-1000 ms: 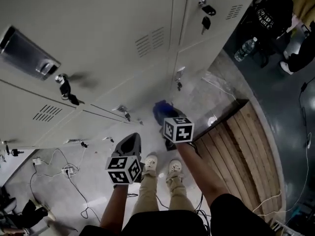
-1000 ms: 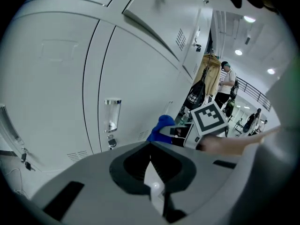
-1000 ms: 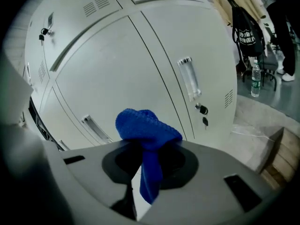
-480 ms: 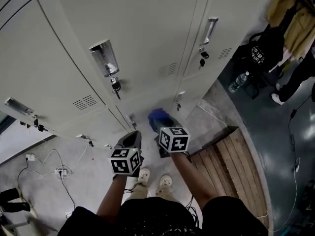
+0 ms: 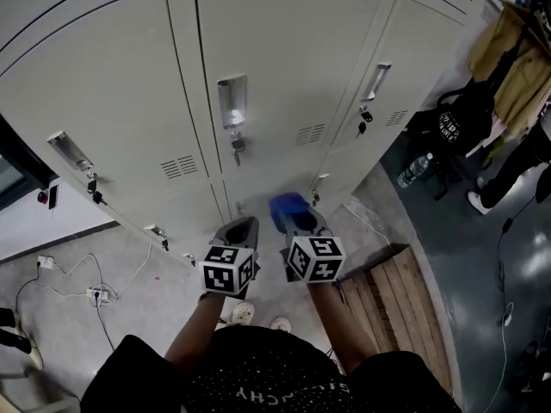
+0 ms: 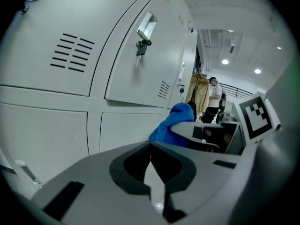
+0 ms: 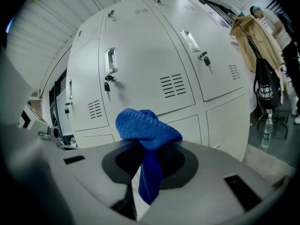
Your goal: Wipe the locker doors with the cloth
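Before the pale grey locker doors (image 5: 284,50), the person holds both tongs low and side by side, their marker cubes nearly level and close together. The right tongs (image 5: 299,220) are clenched on a blue cloth (image 5: 287,206). In the right gripper view its knitted bulk bunches above the jaw tips and a narrow tail hangs down between them. The cloth sits in front of the lower row of doors, below the middle door's handle (image 5: 231,101) and its dangling key (image 5: 237,151). Whether it touches the metal cannot be told. The left tongs (image 5: 244,224) are clenched with nothing between them, the jaw tips meeting in the left gripper view, and they point at the same lower doors just beside the cloth. On the floor (image 5: 146,269) lie white cables (image 5: 95,295) to the left and a wooden pallet (image 5: 405,291) to the right. A water bottle (image 5: 412,170) stands near a black bag (image 5: 452,127) further right.
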Motion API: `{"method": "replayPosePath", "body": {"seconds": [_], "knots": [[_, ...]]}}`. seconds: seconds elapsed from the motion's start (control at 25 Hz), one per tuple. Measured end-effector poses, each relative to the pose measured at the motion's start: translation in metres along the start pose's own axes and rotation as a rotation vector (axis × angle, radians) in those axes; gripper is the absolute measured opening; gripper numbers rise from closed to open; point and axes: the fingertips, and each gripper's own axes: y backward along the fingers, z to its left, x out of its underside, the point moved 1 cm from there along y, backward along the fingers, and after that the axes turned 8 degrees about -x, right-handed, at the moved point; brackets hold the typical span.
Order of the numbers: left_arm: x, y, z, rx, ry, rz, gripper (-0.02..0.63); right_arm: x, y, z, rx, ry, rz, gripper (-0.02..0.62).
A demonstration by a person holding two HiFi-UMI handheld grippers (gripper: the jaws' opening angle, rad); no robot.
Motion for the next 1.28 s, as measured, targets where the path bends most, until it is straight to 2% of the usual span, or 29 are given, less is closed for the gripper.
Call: {"method": "replayPosePath", "body": {"seconds": [0.24, 0.4, 0.68, 0.8, 0.92, 1.08, 1.28], "knots": [[-0.022, 0.012, -0.009, 0.020, -0.050, -0.063, 0.009, -0.021, 0.026, 0.022, -0.017, 0.083, -0.078, 0.080], [-0.039, 0.024, -0.019, 0.027, -0.083, -0.119, 0.009, -0.026, 0.041, 0.031, -0.003, 0.088, -0.126, 0.080], [-0.043, 0.040, -0.043, 0.065, -0.164, -0.197, 0.009, -0.021, 0.074, 0.049, -0.027, 0.148, -0.142, 0.080], [-0.043, 0.047, -0.053, 0.077, -0.173, -0.222, 0.009, -0.019, 0.081, 0.053, -0.025, 0.161, -0.140, 0.080], [-0.036, 0.049, -0.056, 0.081, -0.191, -0.228, 0.009, -0.013, 0.085, 0.051, -0.011, 0.122, -0.144, 0.079], [-0.033, 0.053, -0.054, 0.068, -0.183, -0.220, 0.009, -0.012, 0.090, 0.053, 0.017, 0.159, -0.134, 0.079], [-0.025, 0.055, -0.055, 0.069, -0.174, -0.205, 0.009, -0.009, 0.093, 0.053, 0.031, 0.133, -0.113, 0.078]]}}
